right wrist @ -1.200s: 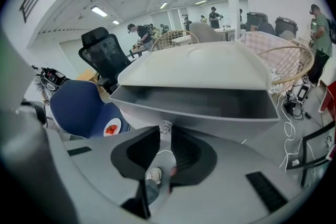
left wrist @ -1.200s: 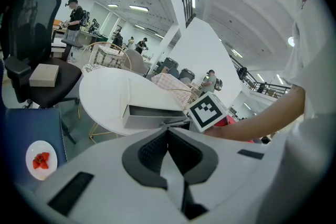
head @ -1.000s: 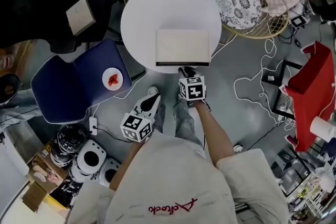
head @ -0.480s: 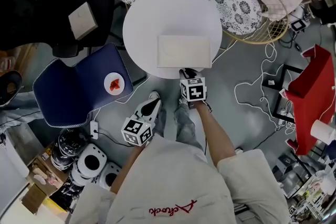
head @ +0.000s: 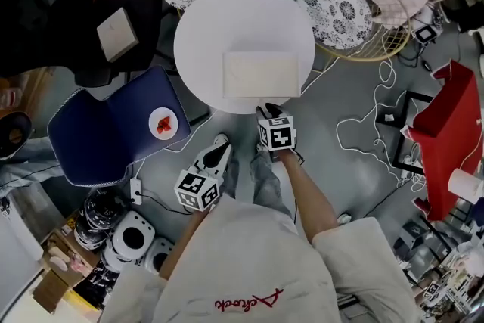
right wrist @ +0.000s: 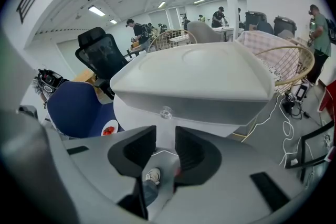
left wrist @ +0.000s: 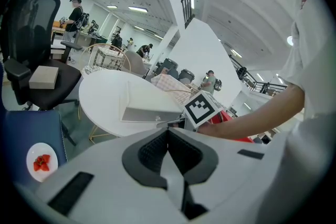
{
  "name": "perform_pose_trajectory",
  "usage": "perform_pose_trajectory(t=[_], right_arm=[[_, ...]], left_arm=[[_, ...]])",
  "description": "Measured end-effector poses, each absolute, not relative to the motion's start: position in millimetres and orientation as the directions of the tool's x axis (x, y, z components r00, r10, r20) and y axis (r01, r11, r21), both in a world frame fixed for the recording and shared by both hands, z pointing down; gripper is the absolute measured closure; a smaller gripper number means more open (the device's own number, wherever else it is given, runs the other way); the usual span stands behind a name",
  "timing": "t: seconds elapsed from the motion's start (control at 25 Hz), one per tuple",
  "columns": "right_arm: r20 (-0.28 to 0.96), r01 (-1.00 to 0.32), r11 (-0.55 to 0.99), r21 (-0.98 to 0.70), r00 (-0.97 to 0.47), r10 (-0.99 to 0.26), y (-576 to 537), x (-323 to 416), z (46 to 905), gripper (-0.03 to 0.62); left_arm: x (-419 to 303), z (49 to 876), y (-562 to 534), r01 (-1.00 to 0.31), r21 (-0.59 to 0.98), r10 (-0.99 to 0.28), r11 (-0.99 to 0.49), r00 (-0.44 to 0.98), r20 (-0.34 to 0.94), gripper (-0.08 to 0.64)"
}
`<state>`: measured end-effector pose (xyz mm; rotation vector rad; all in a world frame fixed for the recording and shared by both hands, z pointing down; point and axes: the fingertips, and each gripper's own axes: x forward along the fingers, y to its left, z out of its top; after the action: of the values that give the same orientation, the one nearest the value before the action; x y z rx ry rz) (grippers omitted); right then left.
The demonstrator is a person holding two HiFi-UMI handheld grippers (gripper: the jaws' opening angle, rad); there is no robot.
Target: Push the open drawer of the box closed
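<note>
Fingers (right wrist: 137,150) of the right gripper (right wrist: 165,136) have just been opening and stand apart with nothing between them; those of the left gripper (left wrist: 168,136) are pressed together, held back and idle. On the round surface (head: 204,26) the box (head: 261,74) sits at the near edge, its drawer (right wrist: 210,107) looking almost flush. The last push is best made squarely beside the knob (right wrist: 166,112), straight in, so the box does not slide.

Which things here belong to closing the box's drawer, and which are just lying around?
Job: white box, drawer knob, right tool, round table.
Lying about: plate of red food, blue chair, carton on black office chair, floor cables.
</note>
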<state>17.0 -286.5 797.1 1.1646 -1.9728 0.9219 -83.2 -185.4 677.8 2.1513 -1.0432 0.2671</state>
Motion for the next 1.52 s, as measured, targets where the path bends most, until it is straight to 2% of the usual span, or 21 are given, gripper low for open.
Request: perform_pose_trajectory(t=[0.16, 0.28, 0.36, 0.72, 1.16, 1.52], right_arm=[[0.804, -0.905, 0.345, -0.248, -0.391, -0.447, -274, 20, 791, 0.489], [0.790, -0.903, 0.364, -0.228, -0.390, -0.473, -269, 20, 783, 0.560], [0.784, -0.902, 0.370, -0.224, -0.392, -0.481, -265, 20, 778, 0.575], [0.733, -0.900, 0.383, -0.206, -0.401, -0.549, -275, 28, 734, 0.575], [0.561, -0.901, 0.417, -0.123, -0.410, -0.720, -353, 24, 637, 0.575], [0.484, -0.887, 0.451, -0.095, -0.437, -0.758, -346, 25, 593, 0.575]], left_arm=[[-79, 675, -184, -0.749, 0.512, -0.603, -0.421, 0.652, 0.459, 0.548], [-76, 671, -185, -0.747, 0.506, -0.607, -0.432, 0.655, 0.449, 0.548], [-74, 667, -185, -0.745, 0.501, -0.610, -0.440, 0.658, 0.441, 0.548], [-63, 634, -201, -0.746, 0.446, -0.643, -0.495, 0.659, 0.390, 0.548], [-53, 562, -277, -0.730, 0.321, -0.689, -0.603, 0.679, 0.251, 0.548], [-37, 524, -291, -0.731, 0.257, -0.698, -0.632, 0.681, 0.222, 0.548]])
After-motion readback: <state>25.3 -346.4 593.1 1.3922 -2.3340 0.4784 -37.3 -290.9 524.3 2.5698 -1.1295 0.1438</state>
